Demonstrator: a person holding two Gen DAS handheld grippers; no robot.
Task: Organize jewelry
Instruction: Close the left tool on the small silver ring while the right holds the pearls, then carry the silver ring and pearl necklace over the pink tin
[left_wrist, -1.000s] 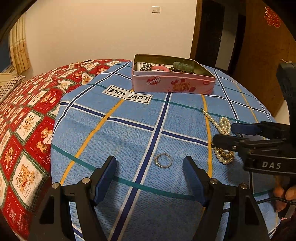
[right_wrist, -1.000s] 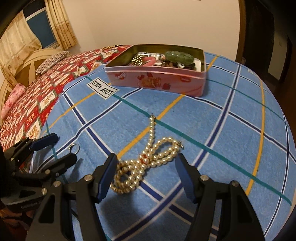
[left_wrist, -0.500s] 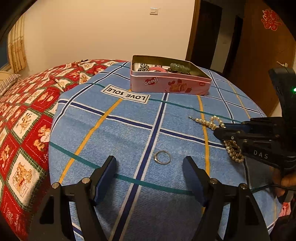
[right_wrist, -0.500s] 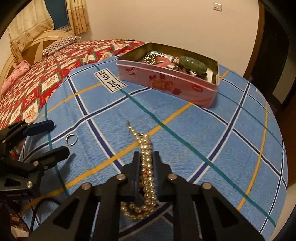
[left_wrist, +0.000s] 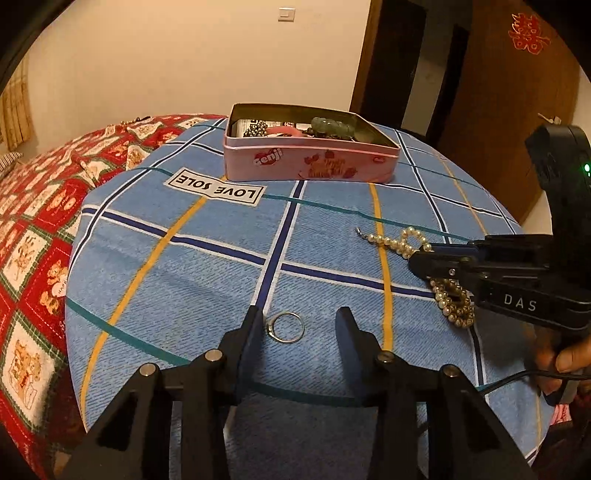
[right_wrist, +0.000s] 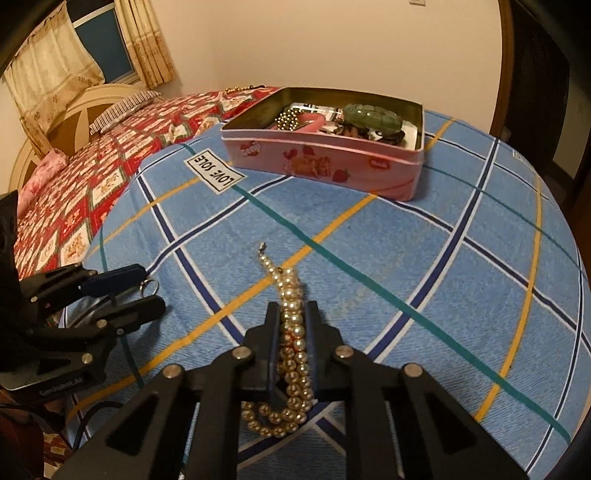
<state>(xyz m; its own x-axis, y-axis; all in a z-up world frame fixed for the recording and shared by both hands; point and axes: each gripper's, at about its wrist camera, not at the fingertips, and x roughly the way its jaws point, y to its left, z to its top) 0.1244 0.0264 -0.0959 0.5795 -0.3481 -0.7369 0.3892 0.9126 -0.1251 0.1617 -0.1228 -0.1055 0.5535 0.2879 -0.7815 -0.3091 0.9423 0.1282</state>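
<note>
Jaws, right: right gripper (right_wrist: 291, 325) pressed onto the pearl necklace (right_wrist: 291, 354), pinching the bunched strands near the middle
Jaws, left: left gripper (left_wrist: 299, 328) half spread, having just been closing; the ring (left_wrist: 285, 327) lies between the pads, its edge at the left pad, not clamped
Necklace place: on the blue checked cloth (left_wrist: 207, 280), clasp end trailing toward the tin (right_wrist: 325, 162), a loop hanging out behind the pads
Ring place: flat on the cloth, well apart from the tin
Necklace handling: likely light and limp; loose ends will probably swing and drag, so a grip on the gathered middle suits it; smooth round beads may slip
Ring handling: thin, hard and slick; probably best nipped across the band, and apt to skid on the weave
Materials: glossy cream beads, silvery metal band, woven cloth, pink printed metal tin already holding beads and a green bangle (right_wrist: 371, 114)
</note>
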